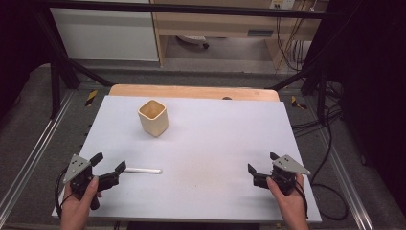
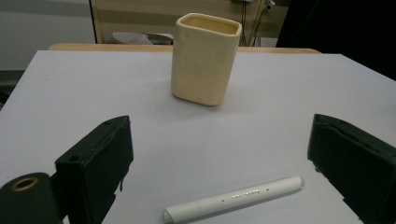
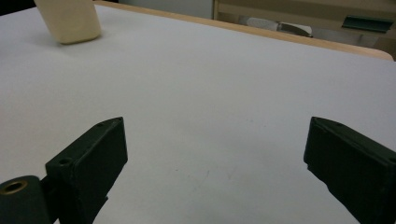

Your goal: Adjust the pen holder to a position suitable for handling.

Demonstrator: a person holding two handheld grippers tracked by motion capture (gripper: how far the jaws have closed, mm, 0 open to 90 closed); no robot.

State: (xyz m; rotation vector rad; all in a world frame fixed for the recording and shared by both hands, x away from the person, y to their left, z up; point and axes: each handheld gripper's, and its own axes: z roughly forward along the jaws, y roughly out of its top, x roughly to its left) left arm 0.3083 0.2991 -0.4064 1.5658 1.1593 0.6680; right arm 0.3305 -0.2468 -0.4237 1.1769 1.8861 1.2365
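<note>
Two grippers are held low over the pale table, each with its jaws spread wide and nothing pinched between them. The left gripper is seen just beside the white tube, one jaw tip almost at the tube's nearer end; in the left gripper view the tube lies flat between the two black jaws, somewhat closer to the one on the right of that view. The cream cup stands upright well beyond the tube, toward the far edge of the table. The right gripper is kept well apart from the tube, over bare tabletop.

The step in hand is judged to be the pickup of the tube. It would be done best if the left gripper were lowered until the jaw tips nearly brush the table, centred so the tube sits midway, and closed across the tube's width near its middle, so that it is neither rolled away nor tipped when lifted toward the cup
</note>
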